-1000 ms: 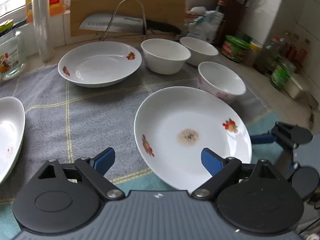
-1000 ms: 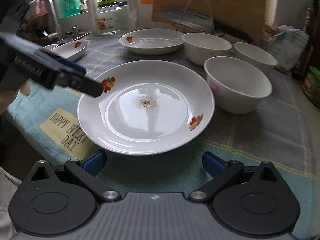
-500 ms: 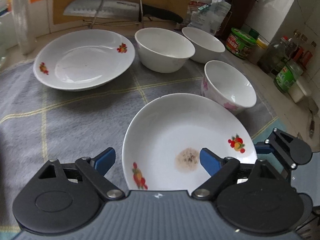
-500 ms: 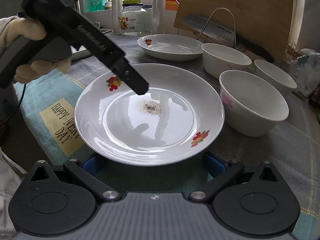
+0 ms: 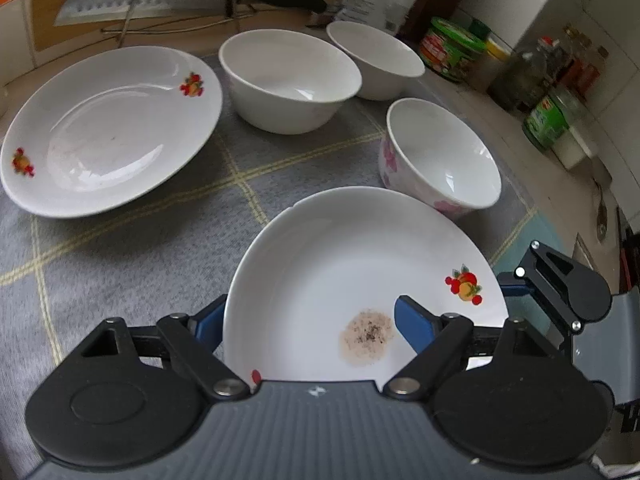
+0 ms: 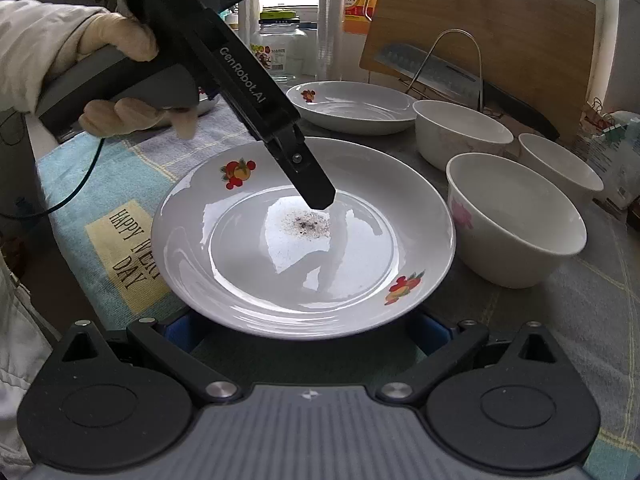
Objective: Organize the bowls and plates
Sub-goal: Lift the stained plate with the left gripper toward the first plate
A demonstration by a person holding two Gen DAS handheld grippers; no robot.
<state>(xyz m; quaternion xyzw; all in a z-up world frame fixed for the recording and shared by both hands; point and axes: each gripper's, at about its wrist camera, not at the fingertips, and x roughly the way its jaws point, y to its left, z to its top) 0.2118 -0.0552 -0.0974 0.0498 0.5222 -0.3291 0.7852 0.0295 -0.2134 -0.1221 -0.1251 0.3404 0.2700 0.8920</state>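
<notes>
The left hand-held gripper (image 5: 308, 326) has moved in and its jaws have just been closing astride the near plate's (image 5: 340, 264) rim, not visibly clamped, readying a lift; the right hand-held gripper (image 6: 304, 330) gapes wide below it.

The near rim of the stained plate (image 5: 320, 280) is hidden behind the left gripper (image 5: 308, 320) body. In the right wrist view, both right gripper (image 6: 300, 328) fingertips are hidden under that plate. Labels on the jars (image 5: 548, 120) beyond the flowered bowl (image 5: 440, 160) are too blurred to read.
</notes>
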